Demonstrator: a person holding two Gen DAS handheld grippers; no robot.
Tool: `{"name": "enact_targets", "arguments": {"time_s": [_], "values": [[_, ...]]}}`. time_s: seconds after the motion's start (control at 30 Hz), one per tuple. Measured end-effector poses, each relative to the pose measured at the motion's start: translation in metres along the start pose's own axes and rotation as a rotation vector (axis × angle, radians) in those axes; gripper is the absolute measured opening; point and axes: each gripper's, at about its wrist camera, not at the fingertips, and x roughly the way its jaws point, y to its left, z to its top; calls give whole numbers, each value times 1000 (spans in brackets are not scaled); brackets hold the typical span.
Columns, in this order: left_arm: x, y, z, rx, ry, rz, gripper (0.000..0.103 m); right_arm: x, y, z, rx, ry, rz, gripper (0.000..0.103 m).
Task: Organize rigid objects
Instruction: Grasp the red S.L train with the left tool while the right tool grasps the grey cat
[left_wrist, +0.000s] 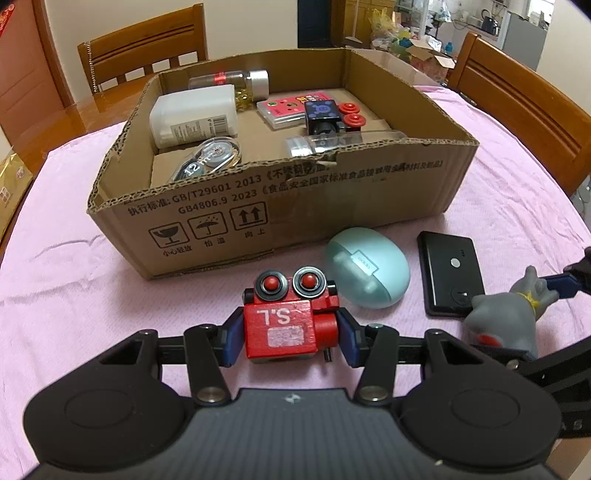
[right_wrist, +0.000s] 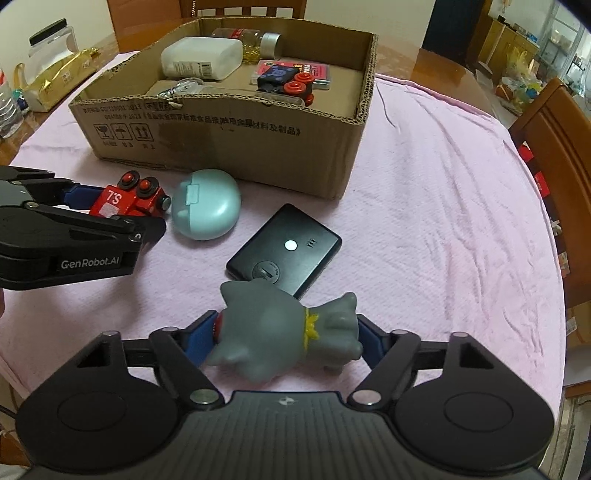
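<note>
My left gripper (left_wrist: 290, 338) is shut on a red toy train (left_wrist: 288, 317) marked "S.L", on the pink cloth just in front of the cardboard box (left_wrist: 295, 192). It also shows in the right wrist view (right_wrist: 122, 201). My right gripper (right_wrist: 284, 341) is shut on a grey rubber cat-like figure (right_wrist: 280, 332), which also shows in the left wrist view (left_wrist: 506, 317). A mint egg-shaped earbud case (left_wrist: 367, 267) and a flat black device (left_wrist: 450, 273) lie between them on the cloth.
The box holds a white plastic container (left_wrist: 192, 114), a clear jar (left_wrist: 236, 79), a pink card case (left_wrist: 284, 107), a black and red toy train (left_wrist: 332, 118), a correction tape (left_wrist: 210, 157) and a clear tube (left_wrist: 340, 142). Wooden chairs (left_wrist: 517, 103) stand around the table.
</note>
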Motion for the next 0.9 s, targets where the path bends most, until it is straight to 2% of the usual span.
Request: {"name": "enact_targets", "arguments": {"time_s": [0.33, 0.57, 0.73, 0.9], "values": [[-14, 9, 4, 45, 10, -67, 50, -12, -3, 1, -39, 13, 33, 77], [-47, 15, 15, 116, 16, -132, 50, -33, -13, 7, -74, 21, 100, 77], [-76, 18, 34, 151, -43, -131, 50, -55, -18, 17, -132, 3, 119, 77], [-90, 24, 56, 143, -116, -109, 50, -74, -20, 33, -179, -41, 134, 77]]}}
